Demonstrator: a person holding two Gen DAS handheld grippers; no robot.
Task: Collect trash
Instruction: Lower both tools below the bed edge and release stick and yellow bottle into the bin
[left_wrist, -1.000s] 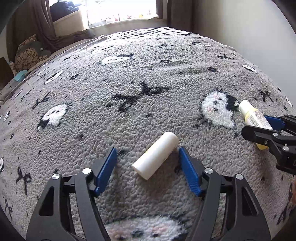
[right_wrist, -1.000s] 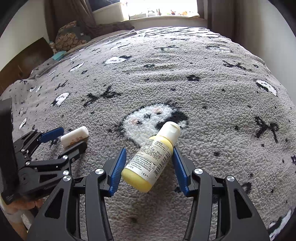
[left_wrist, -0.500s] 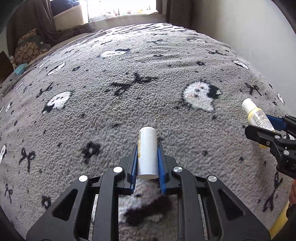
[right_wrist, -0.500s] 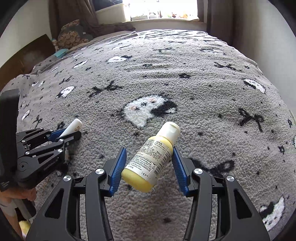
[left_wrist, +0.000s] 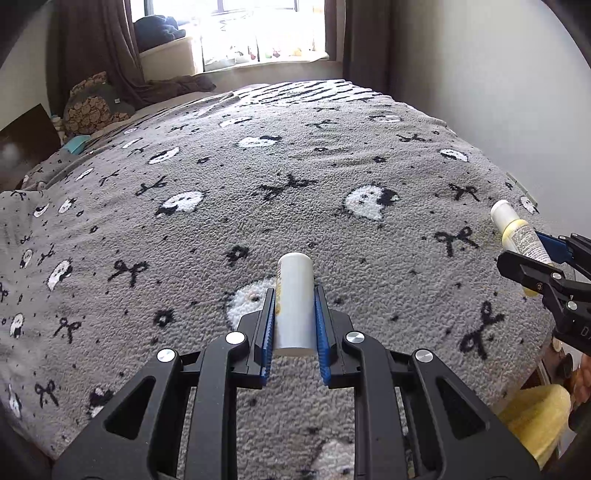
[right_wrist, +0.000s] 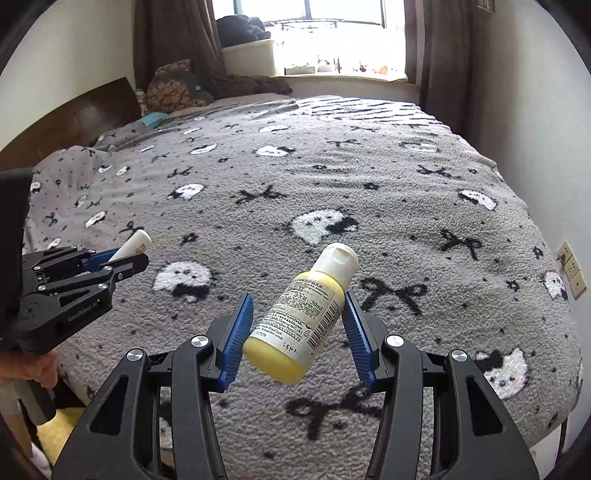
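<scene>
My left hand-held gripper (left_wrist: 294, 325) is clamped tight on a white tube (left_wrist: 293, 301), lifted off the bed (left_wrist: 258, 192). Right hand-held gripper (right_wrist: 298, 330) pinches a tilted yellow bottle (right_wrist: 308, 314) above the blanket (right_wrist: 424, 206), near the bed's edge.

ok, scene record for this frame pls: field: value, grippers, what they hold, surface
left gripper: shut on white tube
white tube: lengthwise between the blue pads, far end past the fingertips, lifted off the blanket
right gripper: shut on yellow bottle
yellow bottle: tilted, white cap up and to the right, label facing the camera, lifted off the blanket
blanket: grey fleece with ghost and bow print, covers the bed
trash left on blanket: none visible
trash container: not identifiable in either view
</scene>
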